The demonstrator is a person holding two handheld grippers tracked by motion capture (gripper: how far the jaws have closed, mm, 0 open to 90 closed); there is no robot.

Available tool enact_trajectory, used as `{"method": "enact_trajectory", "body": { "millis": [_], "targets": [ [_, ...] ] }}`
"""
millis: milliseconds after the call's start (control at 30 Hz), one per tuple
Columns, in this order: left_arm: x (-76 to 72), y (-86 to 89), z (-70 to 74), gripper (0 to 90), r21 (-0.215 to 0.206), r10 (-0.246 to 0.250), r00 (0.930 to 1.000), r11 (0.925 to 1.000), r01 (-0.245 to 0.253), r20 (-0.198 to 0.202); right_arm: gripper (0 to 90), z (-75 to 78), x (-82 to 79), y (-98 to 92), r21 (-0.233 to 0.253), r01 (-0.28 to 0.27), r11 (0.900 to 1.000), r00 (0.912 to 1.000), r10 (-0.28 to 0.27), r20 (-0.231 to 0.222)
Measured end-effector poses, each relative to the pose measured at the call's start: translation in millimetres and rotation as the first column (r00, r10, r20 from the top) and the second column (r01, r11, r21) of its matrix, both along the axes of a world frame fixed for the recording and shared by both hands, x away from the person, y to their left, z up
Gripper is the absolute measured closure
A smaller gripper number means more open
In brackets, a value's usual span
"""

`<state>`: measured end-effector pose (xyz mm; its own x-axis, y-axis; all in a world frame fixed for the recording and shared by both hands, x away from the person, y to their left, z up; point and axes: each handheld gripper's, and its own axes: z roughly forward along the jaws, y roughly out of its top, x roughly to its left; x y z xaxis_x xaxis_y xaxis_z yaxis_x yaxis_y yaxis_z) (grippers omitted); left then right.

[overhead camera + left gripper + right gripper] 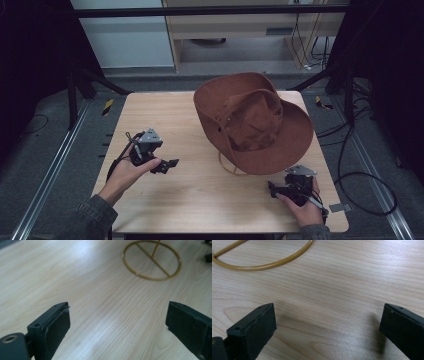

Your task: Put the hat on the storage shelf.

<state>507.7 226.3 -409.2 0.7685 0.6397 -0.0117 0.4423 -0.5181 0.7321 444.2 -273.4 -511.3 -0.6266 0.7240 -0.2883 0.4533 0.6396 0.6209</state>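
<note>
A brown hat (252,122) sat on a wire stand (152,260) toward the table's (200,200) far right. The left gripper (172,163), jaws spread and empty, had the stand at its one o'clock. The right gripper (270,187), also spread and empty, had it at eleven o'clock.

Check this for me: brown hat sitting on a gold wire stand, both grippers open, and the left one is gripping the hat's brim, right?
Not quite. The left gripper grips nothing; the high view shows it well apart from the brown hat, jaws open over the bare table. The rest holds: gold wire stand, right gripper open.
</note>
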Motion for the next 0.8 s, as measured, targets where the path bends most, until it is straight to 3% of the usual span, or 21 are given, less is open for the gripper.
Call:
{"method": "enact_trajectory", "body": {
  "millis": [100, 167, 567, 800],
  "targets": [
    [0.2, 6.5, -11.6, 5.0, -0.012, 0.011, 0.9997, 0.9999, -0.011, -0.022, 0.7, 0.0, 0.0, 0.0, 0.0, 0.001, 1.0, 1.0, -0.001, 0.0],
    [-1.0, 12.3, -23.5, 5.0, 0.002, 0.024, 0.9991, 0.9997, -0.024, -0.036, 0.8, 0.0, 0.0, 0.0, 0.001, 0.0, 1.0, 1.0, 0.0, 0.0],
    [-3.1, 38.6, -59.1, 4.8, 0.068, 0.09, 0.9937, 0.994, -0.086, -0.066, 0.7, 0.0, 0.0, 0.0, 0.0, 0.0, 1.0, 1.0, 0.0, 0.0],
    [-3.9, 54.6, -77.4, 4.8, 0.068, 0.133, 0.9874, 0.9894, -0.128, -0.085, 0.8, 0.0, 0.0, 0.0, 0.0, 0.0, 1.0, 1.0, 0.0, 0.0]
  ]
}}
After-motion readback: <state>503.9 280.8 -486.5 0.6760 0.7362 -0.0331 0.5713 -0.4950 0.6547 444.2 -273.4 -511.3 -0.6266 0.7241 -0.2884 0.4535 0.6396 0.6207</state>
